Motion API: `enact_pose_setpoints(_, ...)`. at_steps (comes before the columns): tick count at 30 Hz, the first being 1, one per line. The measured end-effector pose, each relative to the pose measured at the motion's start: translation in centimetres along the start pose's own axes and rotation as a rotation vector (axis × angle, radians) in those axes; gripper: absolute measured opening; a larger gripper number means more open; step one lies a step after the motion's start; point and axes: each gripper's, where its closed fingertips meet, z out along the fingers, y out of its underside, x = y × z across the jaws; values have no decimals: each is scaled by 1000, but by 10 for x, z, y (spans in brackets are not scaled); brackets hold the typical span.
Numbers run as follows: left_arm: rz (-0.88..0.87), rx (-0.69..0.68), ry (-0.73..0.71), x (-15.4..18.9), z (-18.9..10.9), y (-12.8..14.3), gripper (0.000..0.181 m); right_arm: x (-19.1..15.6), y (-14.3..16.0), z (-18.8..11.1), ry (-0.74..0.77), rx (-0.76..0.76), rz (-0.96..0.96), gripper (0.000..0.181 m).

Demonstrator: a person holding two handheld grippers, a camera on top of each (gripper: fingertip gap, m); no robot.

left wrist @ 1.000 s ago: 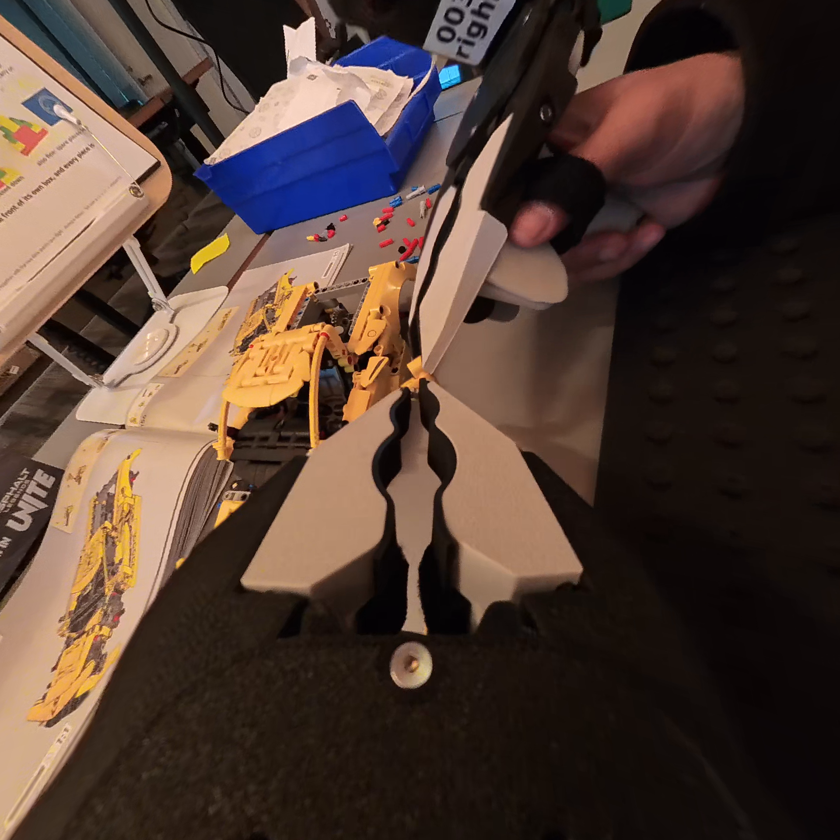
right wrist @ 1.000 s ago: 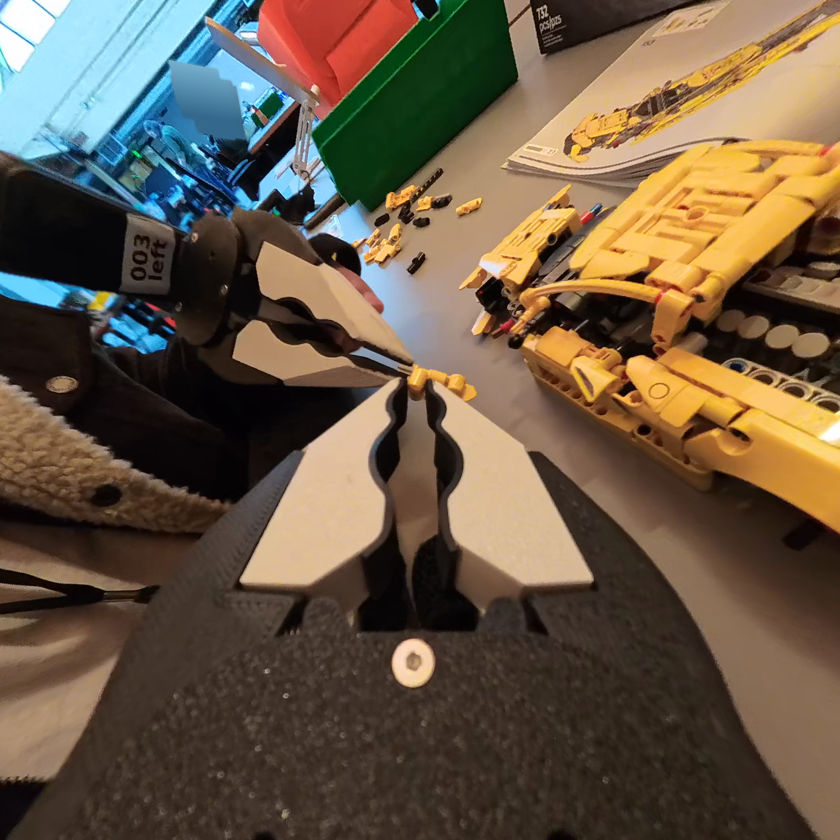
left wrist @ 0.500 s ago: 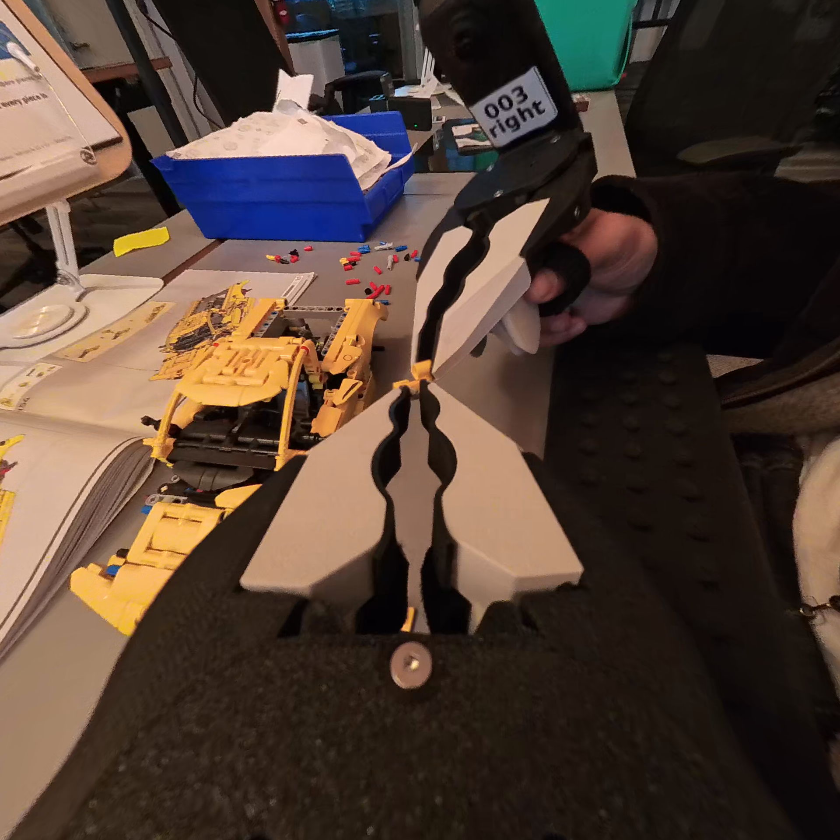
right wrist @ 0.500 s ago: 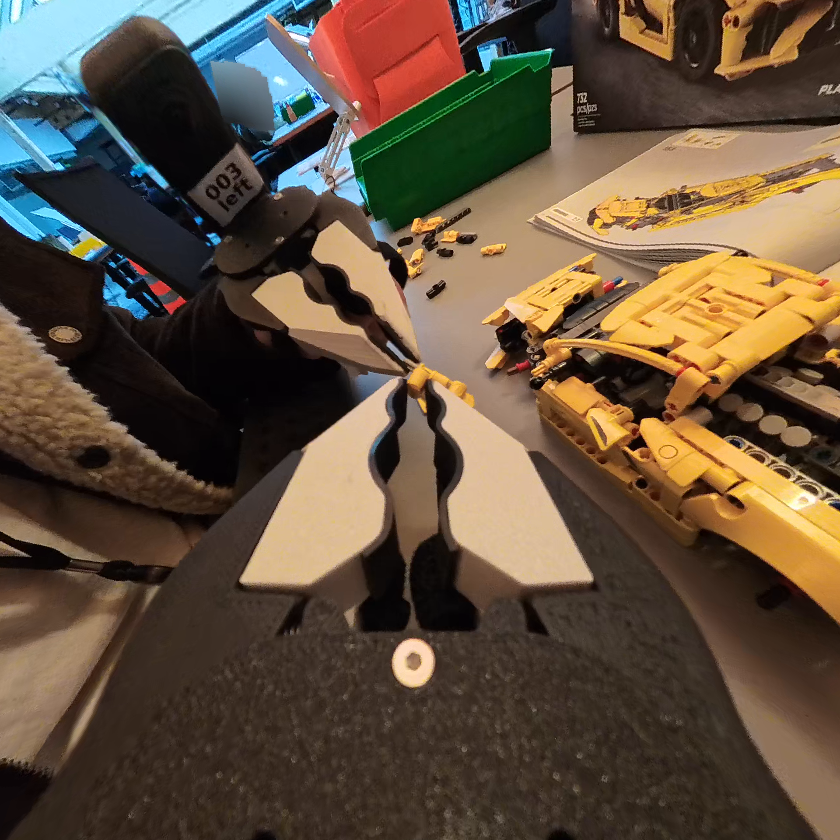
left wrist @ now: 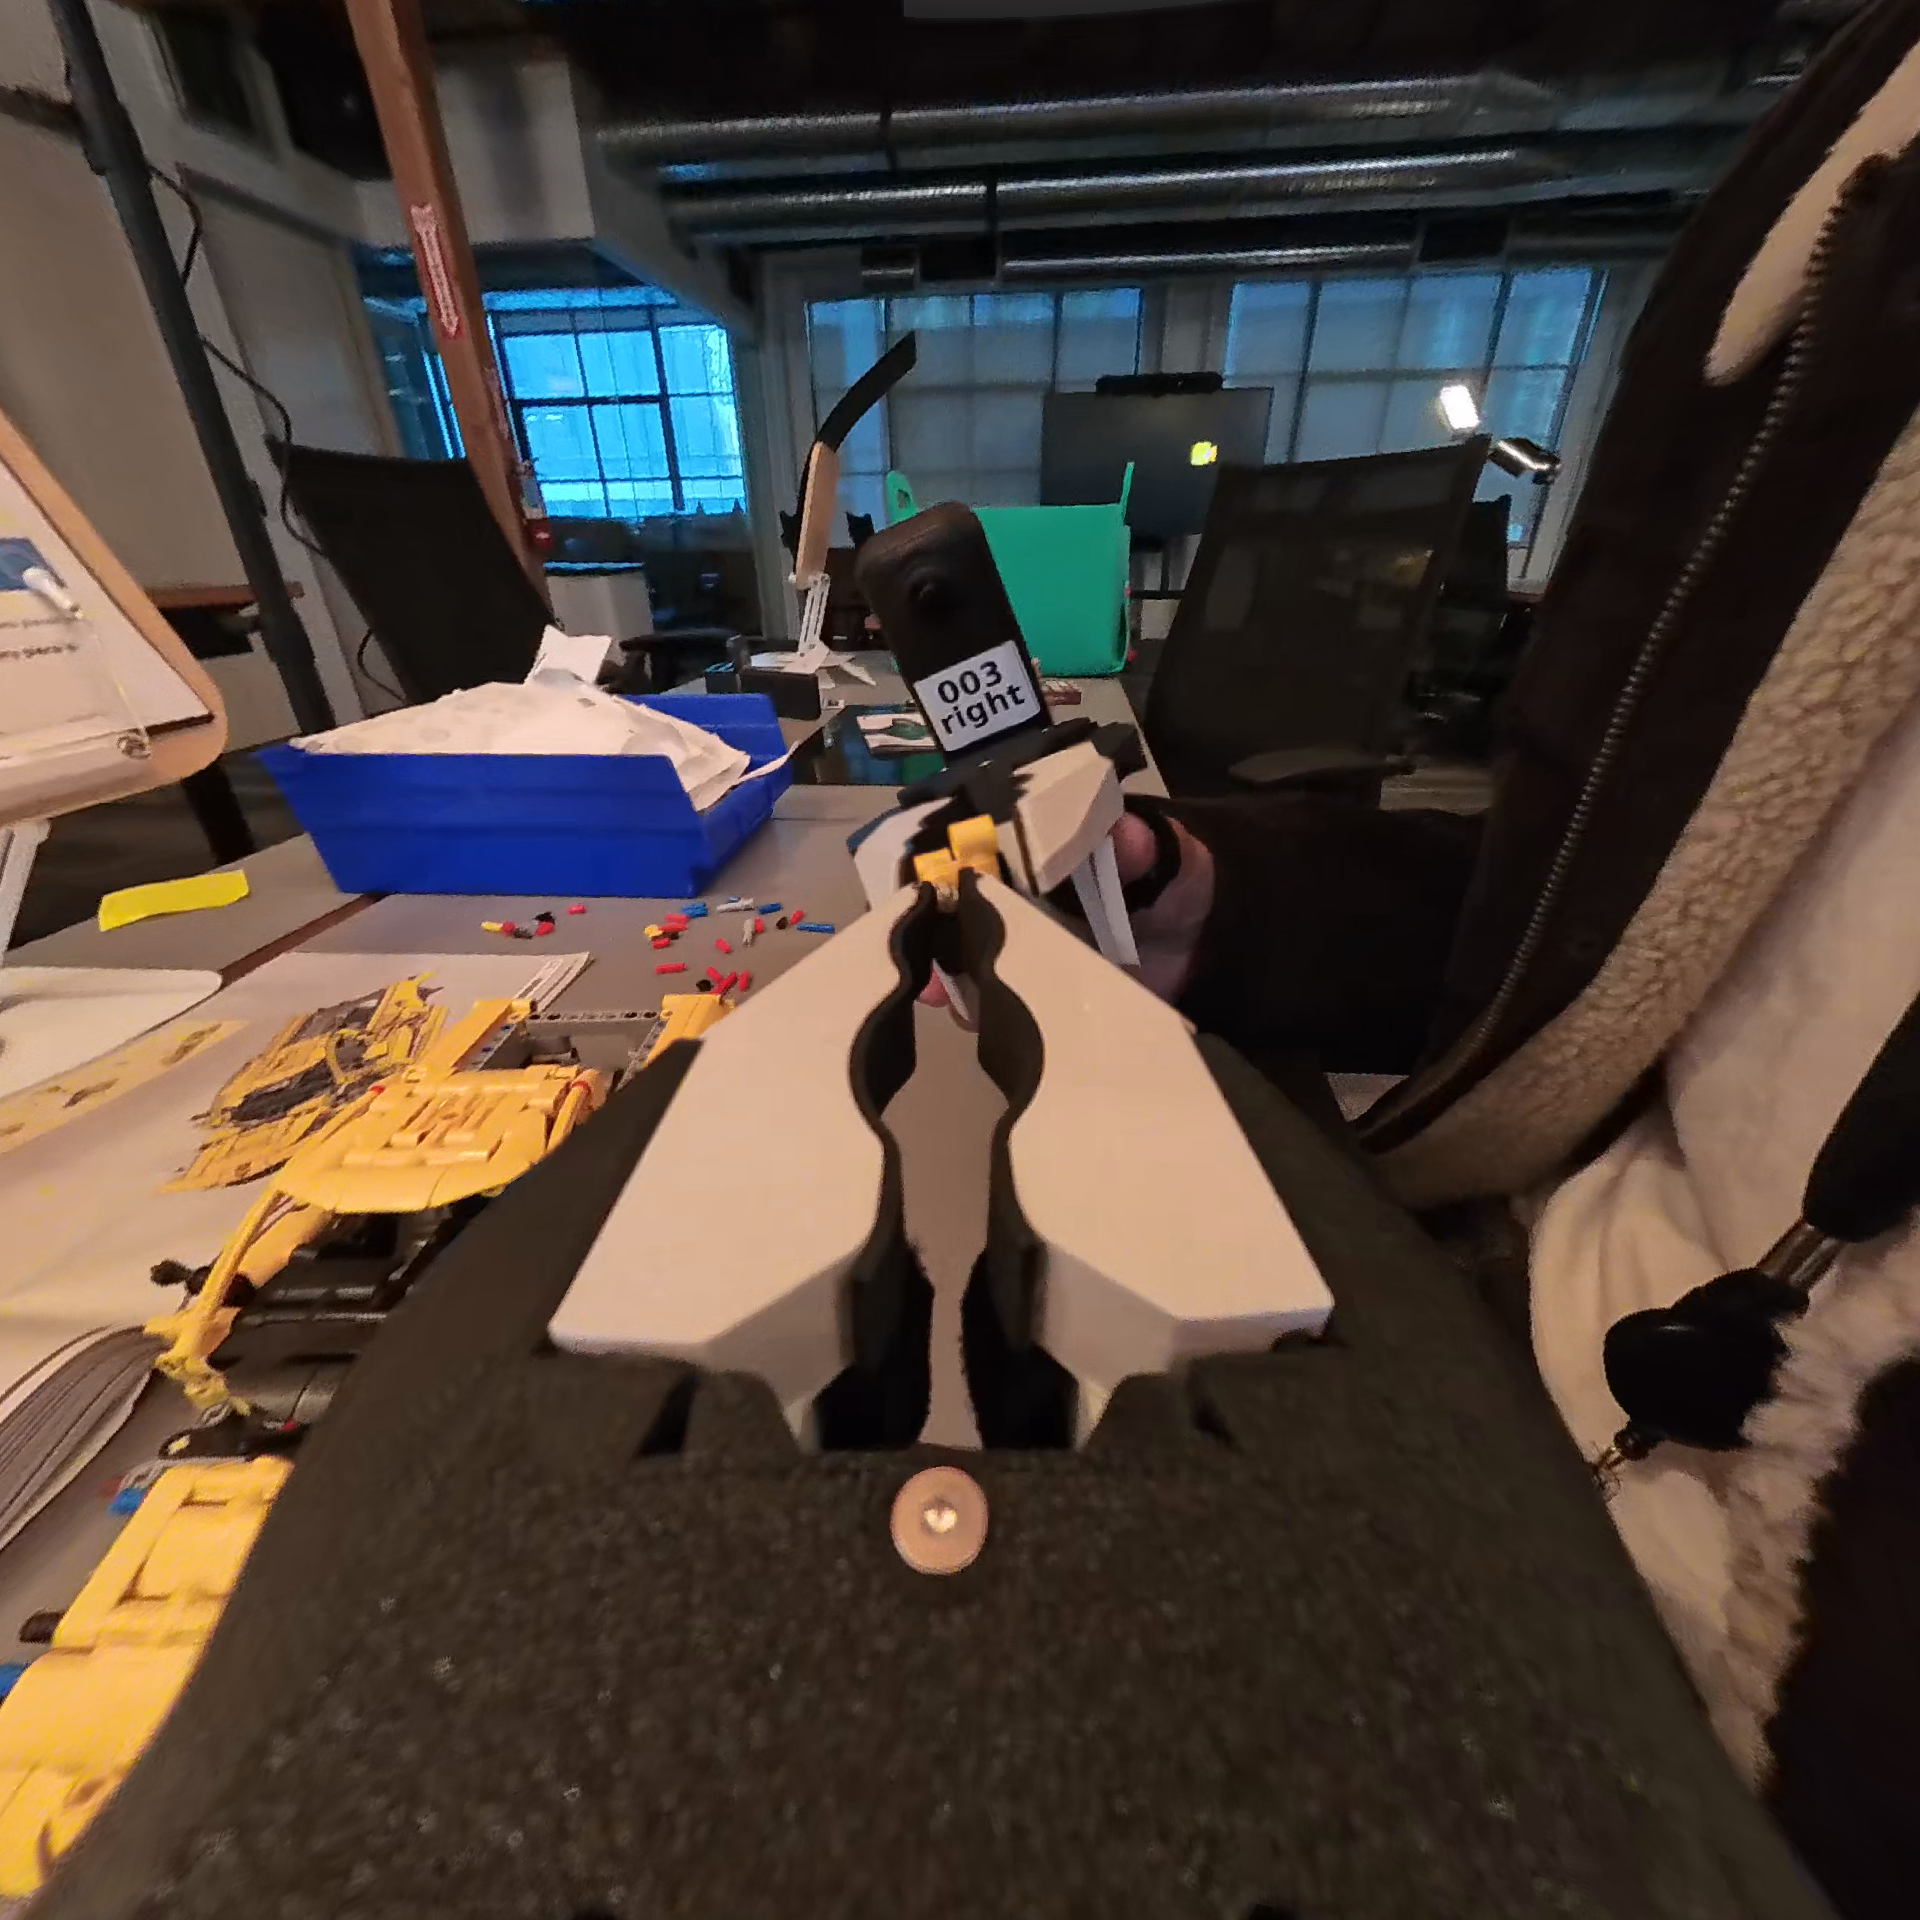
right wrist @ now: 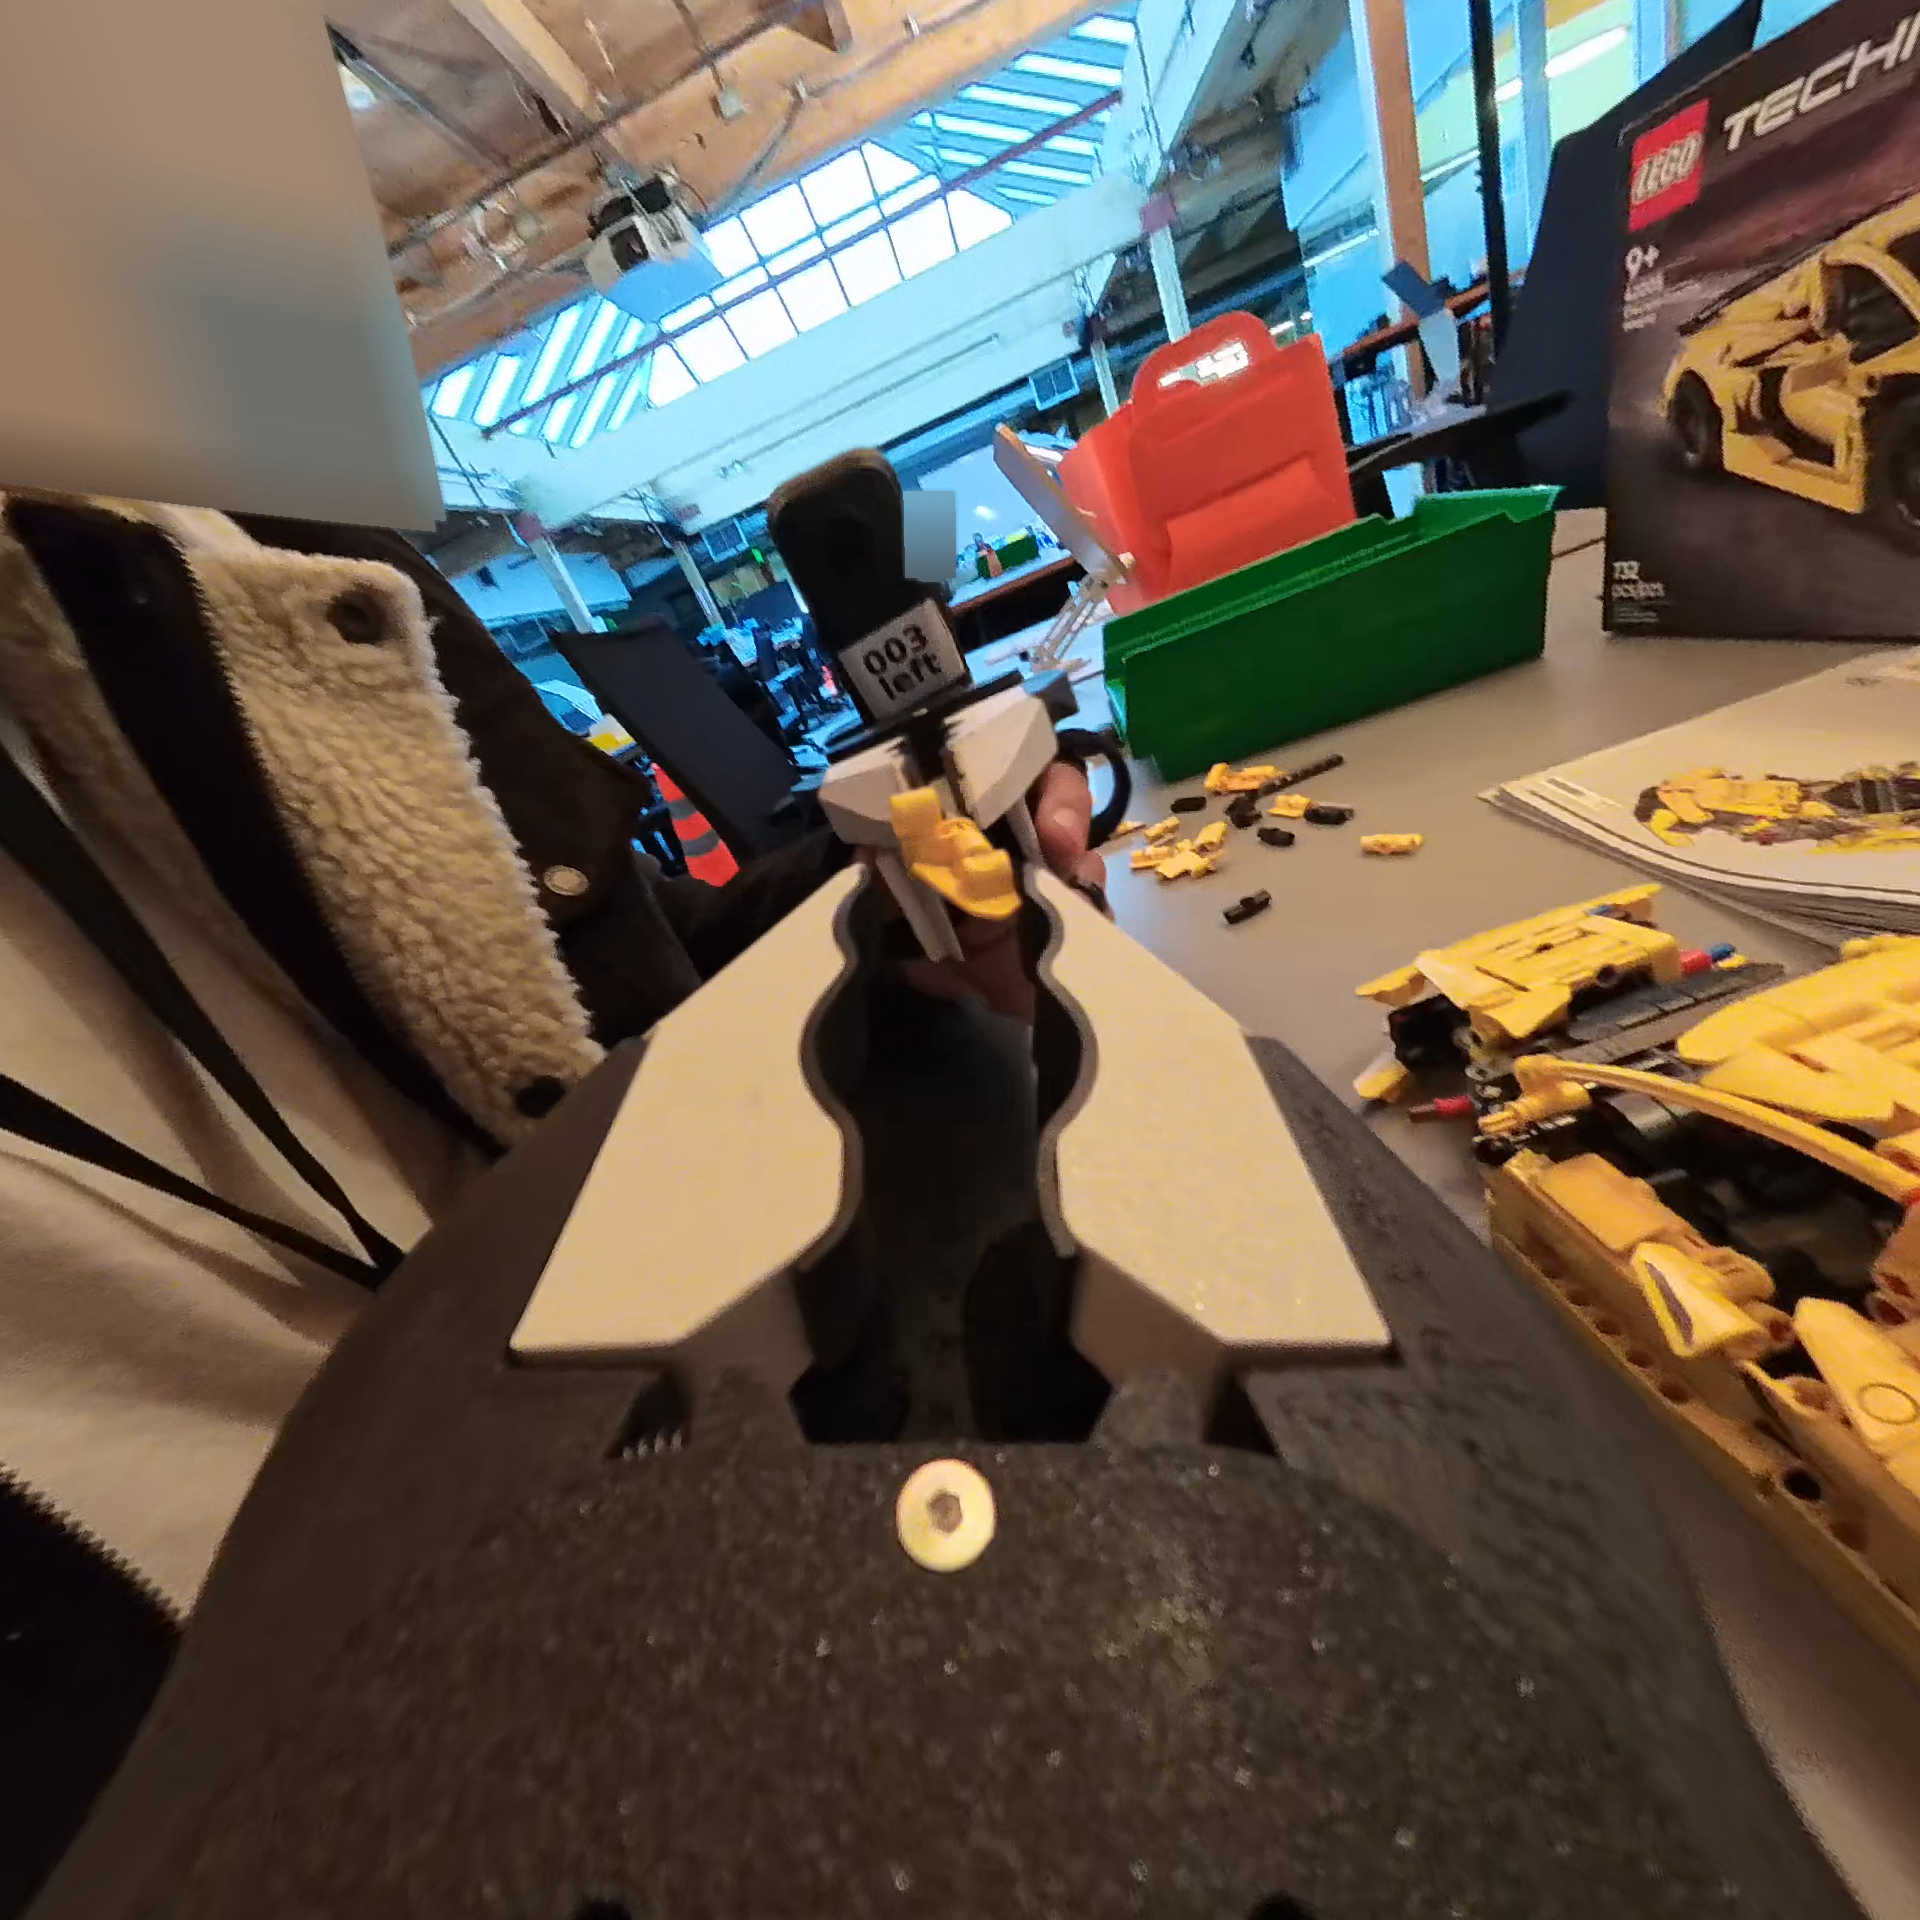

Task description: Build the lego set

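At 9 o'clock in the left wrist view an open booklet (left wrist: pixel 73 1226) lies on the table, its near edge cut off. One part-built yellow car (left wrist: pixel 416 1132) sits on it, half hidden behind the gripper body. At 10 o'clock stands one blue bin (left wrist: pixel 520 831) stuffed with white paper, with a scatter of small red, blue and black pins (left wrist: pixel 707 935) before it, too many and too small to count.

At centre the left gripper (left wrist: pixel 943 891) is raised level above the table edge, its fingers pressed nearly together and pinching one small yellow piece (left wrist: pixel 961 844) at the tips. The two grippers face each other nose to nose. A hand (left wrist: pixel 1164 894) at 3 o'clock of the piece grips the right one; a fleece-lined jacket (left wrist: pixel 1714 831) fills the right side.

In the right wrist view the right gripper (right wrist: pixel 951 894) is held level with its fingers spread wide, and the yellow piece sits just past their tips. I cannot tell whether either tip touches it. At 2 o'clock stands one green bin (right wrist: pixel 1330 644), with loose yellow and black bits (right wrist: pixel 1236 821) near it. At 3 o'clock lies one separate yellow sub-assembly (right wrist: pixel 1527 966) beside the car, and at 1 o'clock one set box (right wrist: pixel 1766 416), cut off by the frame.
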Motion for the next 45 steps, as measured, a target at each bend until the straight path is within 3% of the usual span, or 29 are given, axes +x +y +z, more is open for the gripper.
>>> enact_pose_setpoints(8, 8, -1, 44, 9, 4, 2, 4, -10, 0, 3, -38, -1, -6, 17)
enact_pose_setpoints(19, -163, 19, 119, 11, 3, 0, 4, -11, 2, 4, -6, -36, -112, 15)
enact_pose_setpoints(20, -170, -8, 112, 8, 1, 5, 4, -7, 6, 4, 20, -65, -114, 15)
enact_pose_setpoints(22, -190, -74, 69, -4, -13, 12, 27, 1, 8, 0, 68, -81, -128, 15)
enact_pose_setpoints(23, -218, -129, 78, -5, -23, 17, 28, 5, 10, -3, 91, -100, -130, 15)
enact_pose_setpoints(24, -226, -245, 91, -5, -36, 33, 28, 10, 13, -6, 117, -126, -126, 15)
enact_pose_setpoints(26, -138, -558, -31, -26, -72, 82, 30, 20, 22, -8, 162, -176, -114, 15)
enact_pose_setpoints(28, -85, -692, -121, -40, -97, 109, 31, 27, 33, -6, 192, -237, -115, 15)
enact_pose_setpoints(32, -134, -690, -119, -40, -97, 121, 31, 37, 50, -3, 231, -331, -120, 15)
enact_pose_setpoints(35, -79, -786, -142, -46, -99, 138, 31, 38, 52, -3, 229, -335, -94, 15)
enact_pose_setpoints(41, -118, -820, -98, -43, -92, 150, 30, 37, 54, -1, 212, -336, -73, 15)
enact_pose_setpoints(43, -151, -812, -91, -45, -87, 151, 25, 36, 55, 0, 207, -338, -73, 15)
enact_pose_setpoints(45, -150, -814, -74, -44, -83, 152, 9, 36, 57, 0, 205, -343, -70, 15)
